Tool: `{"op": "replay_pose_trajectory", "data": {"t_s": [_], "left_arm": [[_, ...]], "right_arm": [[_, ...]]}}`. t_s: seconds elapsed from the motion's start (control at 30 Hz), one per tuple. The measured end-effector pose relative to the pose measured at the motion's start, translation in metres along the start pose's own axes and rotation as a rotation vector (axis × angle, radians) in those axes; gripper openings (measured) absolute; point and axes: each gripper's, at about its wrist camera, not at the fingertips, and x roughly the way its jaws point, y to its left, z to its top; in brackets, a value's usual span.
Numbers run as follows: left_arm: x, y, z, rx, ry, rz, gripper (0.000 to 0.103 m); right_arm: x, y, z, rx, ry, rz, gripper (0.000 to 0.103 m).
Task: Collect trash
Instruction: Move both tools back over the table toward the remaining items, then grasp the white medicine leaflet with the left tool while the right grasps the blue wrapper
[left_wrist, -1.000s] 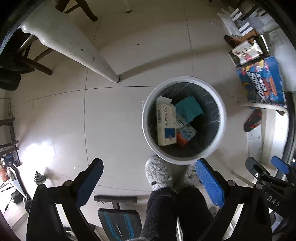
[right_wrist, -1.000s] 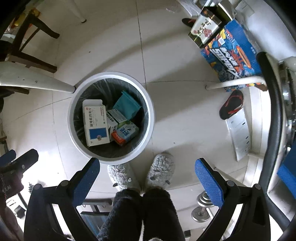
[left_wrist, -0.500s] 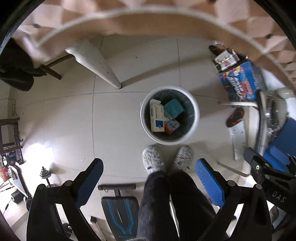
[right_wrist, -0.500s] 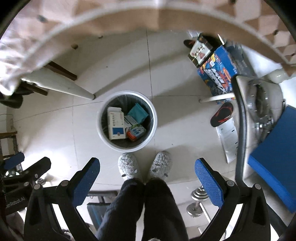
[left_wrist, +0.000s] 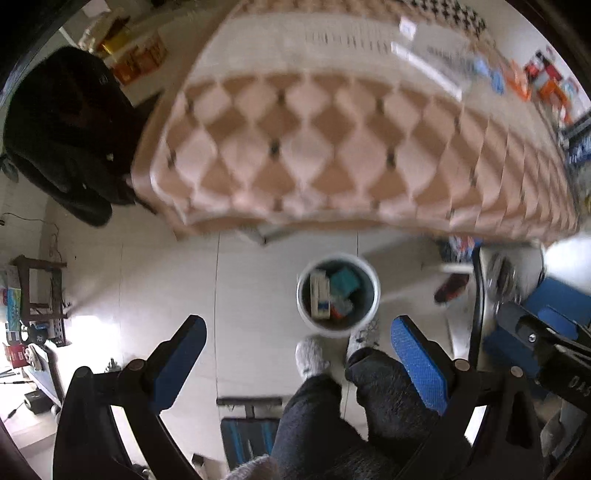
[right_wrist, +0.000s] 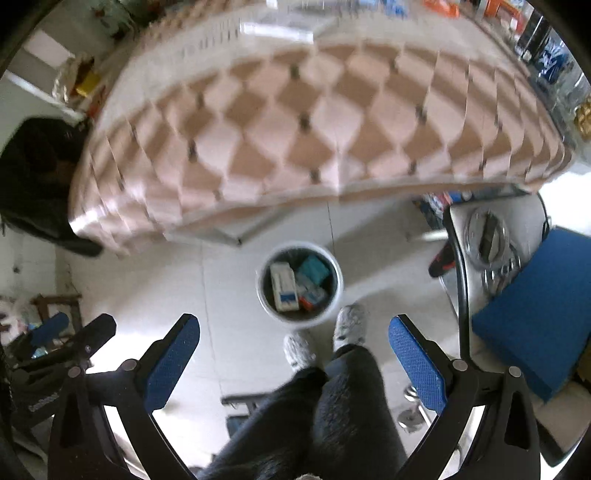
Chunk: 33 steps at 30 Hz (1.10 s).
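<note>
A round white trash bin (left_wrist: 373, 291) (right_wrist: 338, 291) with a dark liner stands on the tiled floor far below both grippers. It holds a white and blue box (left_wrist: 319, 295) (right_wrist: 283, 286), a teal packet (left_wrist: 344, 280) (right_wrist: 313, 268) and a smaller red and blue carton (right_wrist: 312, 297). My left gripper (left_wrist: 297, 356) is open and empty, high above the floor. My right gripper (right_wrist: 293, 354) is open and empty too. More small packets (left_wrist: 517, 79) lie blurred on the table's far right.
A table under a pink and brown diamond-pattern cloth (left_wrist: 332, 147) (right_wrist: 314, 122) fills the upper half of both views. The person's legs and grey slippers (left_wrist: 310, 356) stand beside the bin. A blue-seated chair (right_wrist: 532, 310), a black coat (left_wrist: 62, 133) and a red slipper (left_wrist: 450, 288) are around.
Both grippers have risen well above the bin, which now looks much smaller. The tablecloth and tabletop have come into view. Both stay open and empty.
</note>
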Motion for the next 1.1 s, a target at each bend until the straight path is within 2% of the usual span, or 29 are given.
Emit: {"op": "replay_pose_trajectory", "data": {"t_s": [0.17, 0.33, 0.43, 0.53, 0.6, 0.63, 0.67, 0.73, 0.87, 0.93, 1.03, 1.1], "left_arm": [[-0.011, -0.022, 0.07, -0.034, -0.082, 0.02, 0.102], [0.009, -0.058, 0.164, -0.121, -0.058, -0.027, 0.102], [0.031, -0.087, 0.218, -0.184, -0.002, -0.054, 0.102], [0.06, -0.118, 0.268, -0.265, 0.08, -0.121, 0.101], [0.082, -0.137, 0.298, -0.316, 0.136, -0.165, 0.101], [0.091, -0.145, 0.309, -0.345, 0.163, -0.186, 0.101], [0.1, -0.152, 0.319, -0.374, 0.186, -0.208, 0.101], [0.118, -0.161, 0.335, -0.423, 0.225, -0.201, 0.101], [0.147, -0.168, 0.353, -0.48, 0.296, -0.151, 0.101], [0.15, -0.168, 0.356, -0.501, 0.302, -0.121, 0.1], [0.146, -0.168, 0.355, -0.481, 0.289, -0.079, 0.085], [0.141, -0.168, 0.35, -0.428, 0.28, -0.073, 0.076]], "right_arm": [[-0.026, -0.026, 0.081, 0.089, -0.066, 0.013, 0.103], [-0.019, -0.075, 0.187, 0.136, -0.074, -0.017, 0.103], [-0.003, -0.099, 0.249, 0.139, -0.049, -0.043, 0.103], [0.015, -0.122, 0.318, 0.146, -0.022, -0.061, 0.103], [0.028, -0.136, 0.357, 0.171, -0.004, -0.049, 0.103], [0.034, -0.142, 0.381, 0.186, 0.001, -0.038, 0.1], [0.037, -0.146, 0.395, 0.192, 0.001, -0.032, 0.097], [0.047, -0.151, 0.423, 0.2, 0.0, -0.032, 0.095], [0.074, -0.155, 0.468, 0.223, 0.035, -0.004, 0.095], [0.084, -0.153, 0.481, 0.232, 0.053, 0.016, 0.095], [0.099, -0.15, 0.494, 0.251, 0.081, 0.033, 0.095], [0.105, -0.15, 0.493, 0.256, 0.089, 0.034, 0.092]]}}
